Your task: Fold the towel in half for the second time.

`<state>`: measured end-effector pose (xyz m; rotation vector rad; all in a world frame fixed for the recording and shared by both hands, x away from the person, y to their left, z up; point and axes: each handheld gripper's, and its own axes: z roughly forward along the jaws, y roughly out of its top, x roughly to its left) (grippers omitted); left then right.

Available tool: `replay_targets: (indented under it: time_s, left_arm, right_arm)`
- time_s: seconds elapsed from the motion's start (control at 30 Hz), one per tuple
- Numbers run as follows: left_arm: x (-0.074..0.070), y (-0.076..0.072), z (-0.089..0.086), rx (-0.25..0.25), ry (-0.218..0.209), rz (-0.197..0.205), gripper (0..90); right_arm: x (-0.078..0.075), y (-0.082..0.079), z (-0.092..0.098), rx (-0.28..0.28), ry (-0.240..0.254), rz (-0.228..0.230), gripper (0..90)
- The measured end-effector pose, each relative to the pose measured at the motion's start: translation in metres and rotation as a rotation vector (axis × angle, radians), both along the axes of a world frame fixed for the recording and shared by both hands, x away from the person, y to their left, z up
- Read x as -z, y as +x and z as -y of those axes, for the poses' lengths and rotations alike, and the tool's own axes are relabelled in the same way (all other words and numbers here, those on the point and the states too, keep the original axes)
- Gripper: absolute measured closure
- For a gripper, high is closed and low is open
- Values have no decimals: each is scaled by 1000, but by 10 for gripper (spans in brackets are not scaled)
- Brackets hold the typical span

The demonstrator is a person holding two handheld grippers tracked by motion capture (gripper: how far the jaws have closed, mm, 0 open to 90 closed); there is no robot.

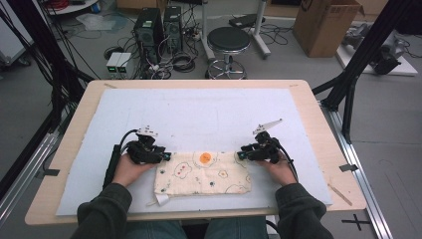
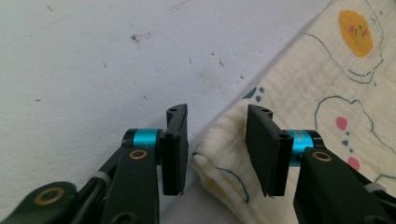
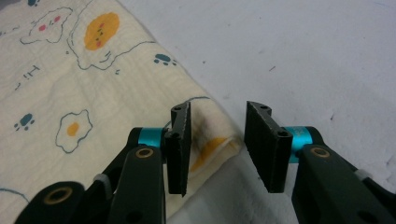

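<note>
A folded cream cloth (image 1: 201, 173) printed with fried eggs and paw prints lies flat near the table's front edge. My left gripper (image 1: 166, 156) sits at its far left corner. In the left gripper view that gripper (image 2: 217, 149) is open, its jaws on either side of the cloth's folded corner (image 2: 219, 158). My right gripper (image 1: 240, 155) is at the cloth's far right corner. The right gripper view shows this gripper (image 3: 217, 147) open too, with the cloth's corner (image 3: 219, 144) lying between the jaws. Neither pair of jaws presses on the fabric.
A light blue mat (image 1: 199, 119) covers most of the wooden table (image 1: 318, 124). A white label (image 1: 161, 199) sticks out at the cloth's near left corner. Beyond the table stand a black stool (image 1: 228, 42), computer towers (image 1: 149, 30), cables and a cardboard box (image 1: 326, 25).
</note>
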<state>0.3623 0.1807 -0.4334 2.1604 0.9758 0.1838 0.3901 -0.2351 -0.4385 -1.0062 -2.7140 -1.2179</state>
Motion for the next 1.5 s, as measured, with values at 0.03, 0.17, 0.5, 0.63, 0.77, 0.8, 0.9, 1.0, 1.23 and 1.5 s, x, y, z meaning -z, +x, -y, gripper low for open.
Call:
replay_targets:
  time_s: [0.03, 0.17, 0.5, 0.63, 0.77, 0.8, 0.9, 1.0, 1.23, 1.5]
  left_arm:
    - [0, -1, 0, 1, -2, 1, 631]
    - [0, -3, -1, 36, 1, -6, 764]
    - [-3, -5, -3, 36, -19, 21, 846]
    - [-7, -4, -10, 17, -62, 48, 848]
    - [-11, -1, -15, -8, -87, 64, 850]
    - [-11, 0, -16, -13, -90, 71, 849]
    - [-14, 1, -19, -29, -99, 82, 849]
    - [-15, 4, -24, -62, -136, 93, 849]
    - [-23, 14, -32, -106, -167, 112, 849]
    - [-39, 32, -37, -155, -175, 143, 848]
  right_arm:
    - [0, 0, 0, 0, -5, -1, 637]
    - [-1, -4, 0, -19, -28, 31, 711]
    - [-2, -6, -2, -48, -36, 27, 824]
    - [-7, -7, -4, -52, -43, 52, 827]
    - [-15, -6, -5, -49, -25, 64, 828]
    - [-16, -5, -5, -49, -21, 64, 828]
    - [-19, -2, -5, -48, -13, 69, 832]
    - [-21, 2, -7, -36, -2, 67, 833]
    - [-32, 17, -13, -6, 16, 76, 834]
    - [-57, 40, -21, 19, 22, 88, 835]
